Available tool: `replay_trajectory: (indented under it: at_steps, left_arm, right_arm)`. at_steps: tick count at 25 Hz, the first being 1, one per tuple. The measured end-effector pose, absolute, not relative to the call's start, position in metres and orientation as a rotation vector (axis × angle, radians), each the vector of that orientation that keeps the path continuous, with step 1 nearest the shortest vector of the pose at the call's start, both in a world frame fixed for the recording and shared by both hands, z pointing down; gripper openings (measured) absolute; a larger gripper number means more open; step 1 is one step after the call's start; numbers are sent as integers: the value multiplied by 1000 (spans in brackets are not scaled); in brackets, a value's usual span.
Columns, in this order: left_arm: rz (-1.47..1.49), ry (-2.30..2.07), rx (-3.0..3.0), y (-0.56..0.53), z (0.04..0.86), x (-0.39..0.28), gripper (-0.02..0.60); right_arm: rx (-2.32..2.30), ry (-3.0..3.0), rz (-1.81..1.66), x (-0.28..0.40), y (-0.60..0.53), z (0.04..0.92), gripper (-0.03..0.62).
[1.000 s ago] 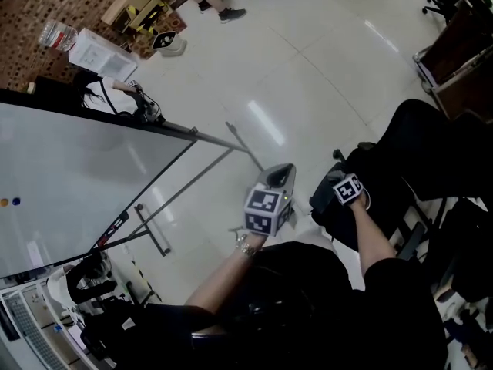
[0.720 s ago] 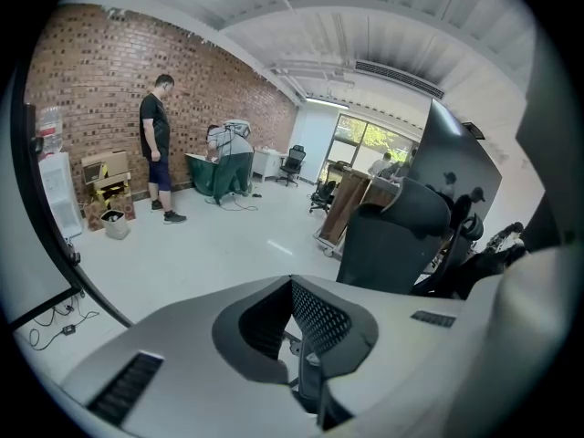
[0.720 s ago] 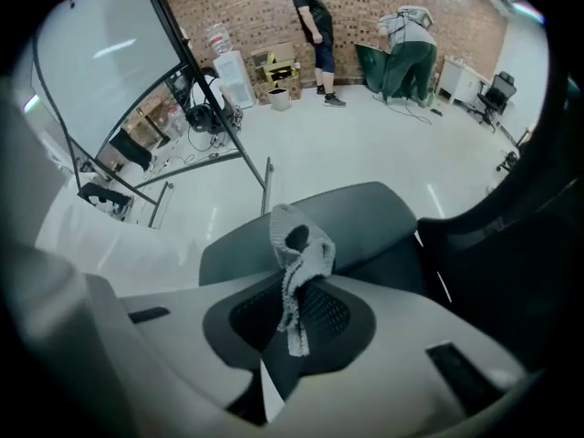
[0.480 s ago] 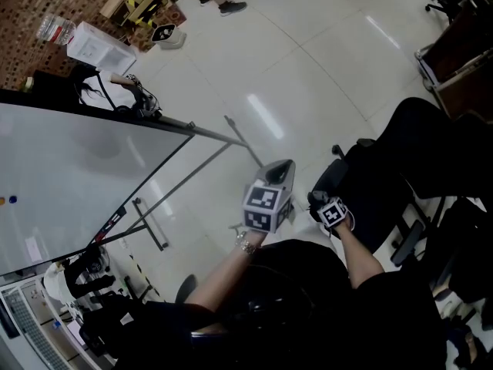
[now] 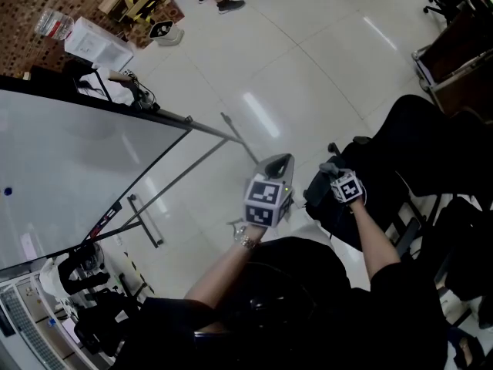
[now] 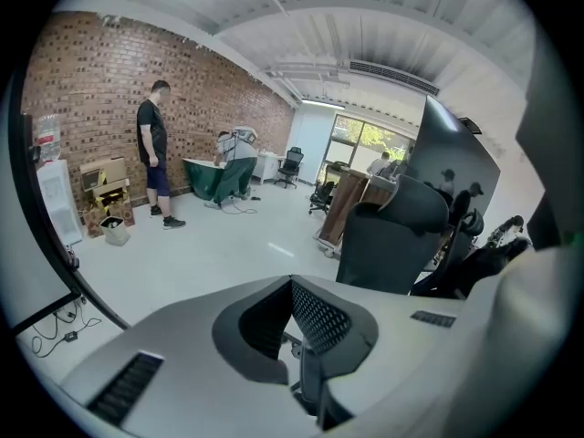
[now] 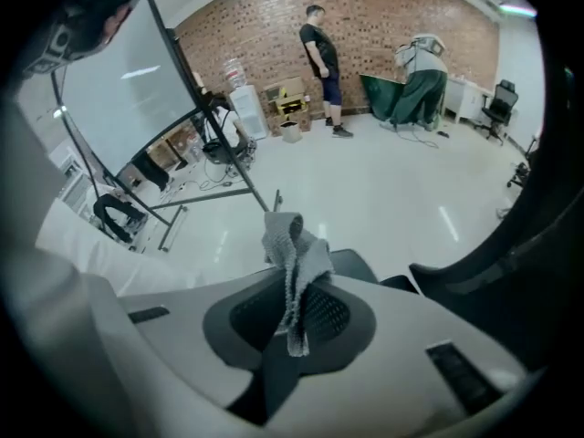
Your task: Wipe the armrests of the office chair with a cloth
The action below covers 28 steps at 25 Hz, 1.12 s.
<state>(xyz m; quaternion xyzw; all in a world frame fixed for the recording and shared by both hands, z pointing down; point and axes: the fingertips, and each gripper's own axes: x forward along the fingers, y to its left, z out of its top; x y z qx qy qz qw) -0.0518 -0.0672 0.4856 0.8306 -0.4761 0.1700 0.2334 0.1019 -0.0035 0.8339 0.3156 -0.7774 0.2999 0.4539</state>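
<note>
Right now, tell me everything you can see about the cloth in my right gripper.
The cloth is a small grey piece with a knitted, ribbed-looking texture, bunched into folds. The right gripper has its jaws shut on its middle: a crumpled tuft stands above them and a narrow tail hangs down in front. It sits just over a dark armrest pad of the office chair; whether it touches the pad cannot be told.
</note>
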Motion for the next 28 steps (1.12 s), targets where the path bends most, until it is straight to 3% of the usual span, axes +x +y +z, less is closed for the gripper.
replay_trajectory:
  at_steps: [7,14,28]
  left_arm:
    - [488,-1297,2261,-56,491,-47,0]
    - [515,-1313,2256,-49,492,-55,0]
    - [554,-1276,2262,-54,500,-36,0]
  right_arm:
    - [802,-1827,748,124,-46,852,32]
    - [687,-1800,802,88,-2,886,31]
    - [486,-1880,880,14,124,875,32]
